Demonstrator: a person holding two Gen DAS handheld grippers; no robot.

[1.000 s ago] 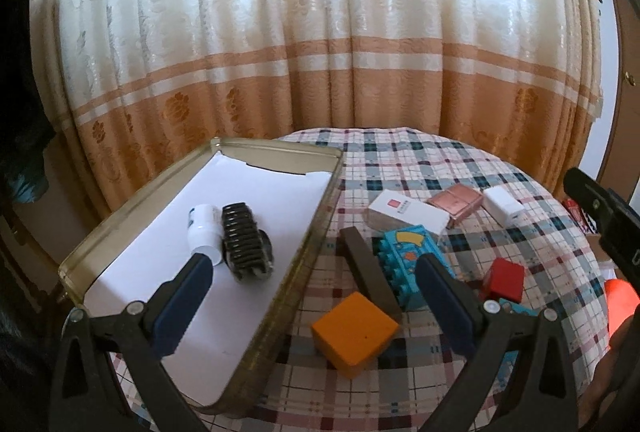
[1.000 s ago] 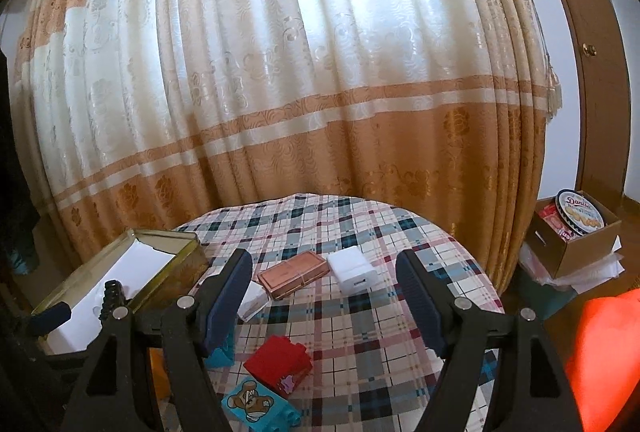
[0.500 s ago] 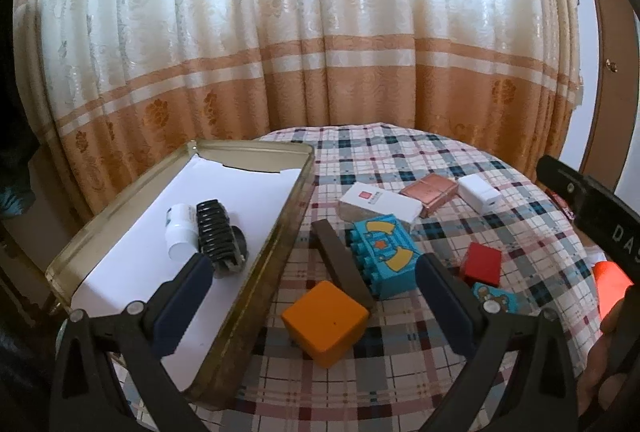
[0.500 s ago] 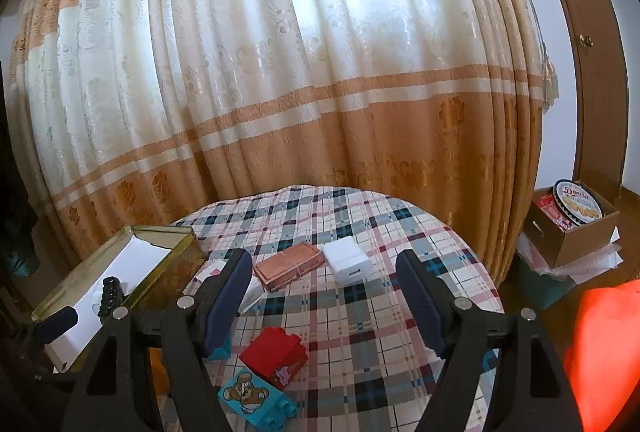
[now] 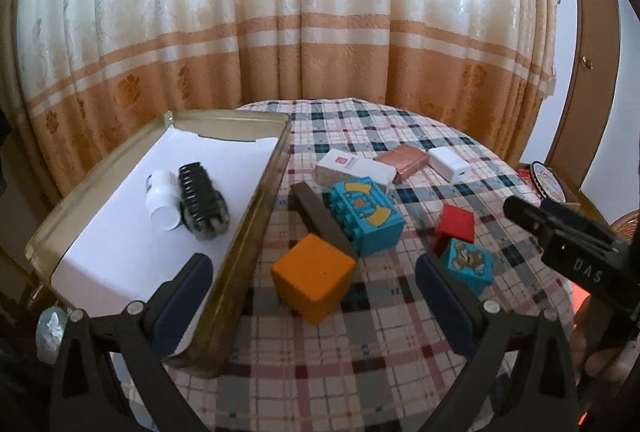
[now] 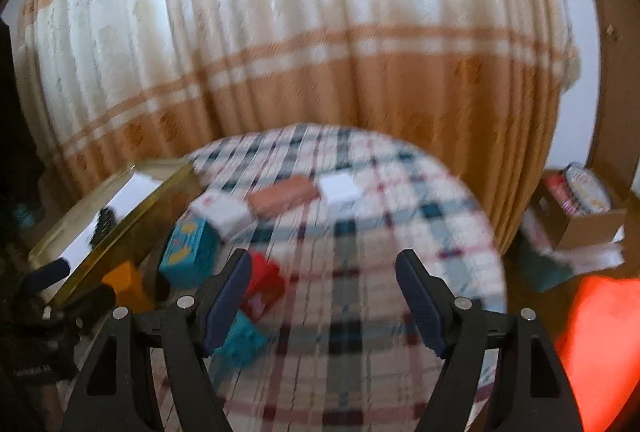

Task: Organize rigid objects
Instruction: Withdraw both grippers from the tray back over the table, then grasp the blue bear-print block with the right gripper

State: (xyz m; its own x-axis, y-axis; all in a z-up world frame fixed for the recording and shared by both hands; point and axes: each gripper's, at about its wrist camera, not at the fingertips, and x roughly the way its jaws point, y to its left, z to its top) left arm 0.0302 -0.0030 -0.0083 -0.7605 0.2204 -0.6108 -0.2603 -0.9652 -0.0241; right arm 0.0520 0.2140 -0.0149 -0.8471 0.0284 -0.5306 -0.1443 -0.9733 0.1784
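Left gripper (image 5: 312,296) wide open, empty, has backed off and swung right over the last second; orange cube (image 5: 313,279) now sits between its fingers. Right gripper (image 6: 324,296) also wide, empty, view motion-blurred, so it's sweeping left toward the red block (image 6: 266,282). Tin tray (image 5: 256,192) holds two items; the rest remain on the tablecloth (image 5: 360,352). Likely next pick: cube.

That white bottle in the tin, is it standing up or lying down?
Lying down: the bottle rests on its side on the tin's white liner, beside a black ribbed thing.
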